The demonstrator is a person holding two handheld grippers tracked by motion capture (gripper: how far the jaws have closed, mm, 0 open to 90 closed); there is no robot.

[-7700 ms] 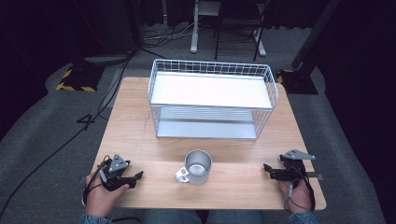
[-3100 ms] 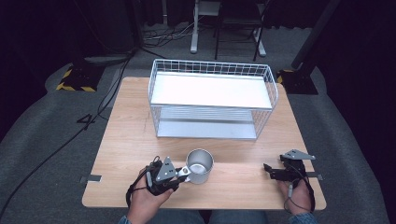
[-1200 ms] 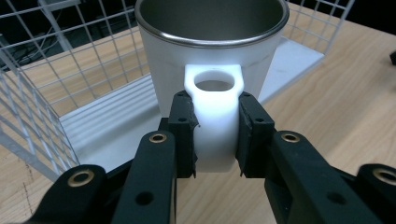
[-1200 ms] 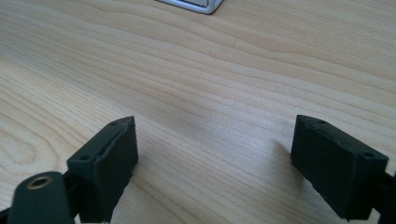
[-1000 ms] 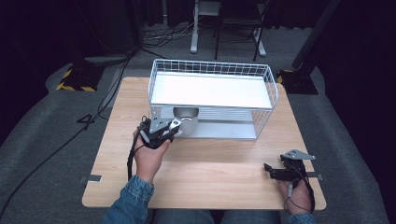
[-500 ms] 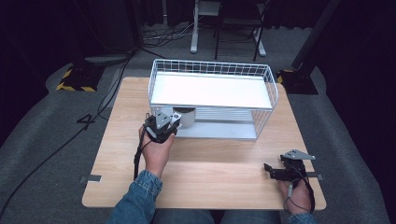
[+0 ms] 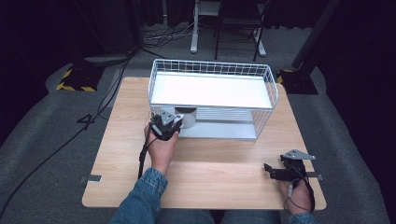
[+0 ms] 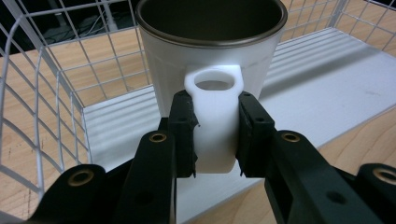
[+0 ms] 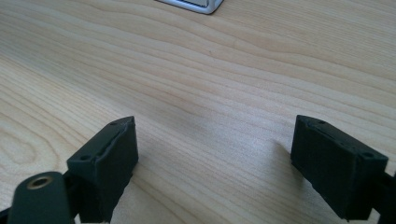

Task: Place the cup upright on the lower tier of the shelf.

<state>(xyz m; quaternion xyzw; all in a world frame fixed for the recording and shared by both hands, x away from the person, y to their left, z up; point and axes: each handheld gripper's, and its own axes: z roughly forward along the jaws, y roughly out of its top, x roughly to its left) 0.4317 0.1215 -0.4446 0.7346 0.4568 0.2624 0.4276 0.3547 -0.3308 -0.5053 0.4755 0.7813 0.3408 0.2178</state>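
Now the right gripper [image 7: 280, 171] rests on the wooden table [image 7: 224, 179], its jaws wide apart and empty. Farther away, the left gripper [image 8: 212, 135] is clamped on the handle of the mug [image 8: 210, 51], which sits inside the wire rack [image 7: 212, 100], on its lower shelf [image 8: 322, 70]. Only the release seems left. The mug looks empty, the top shelf [image 7: 212, 91] bare.
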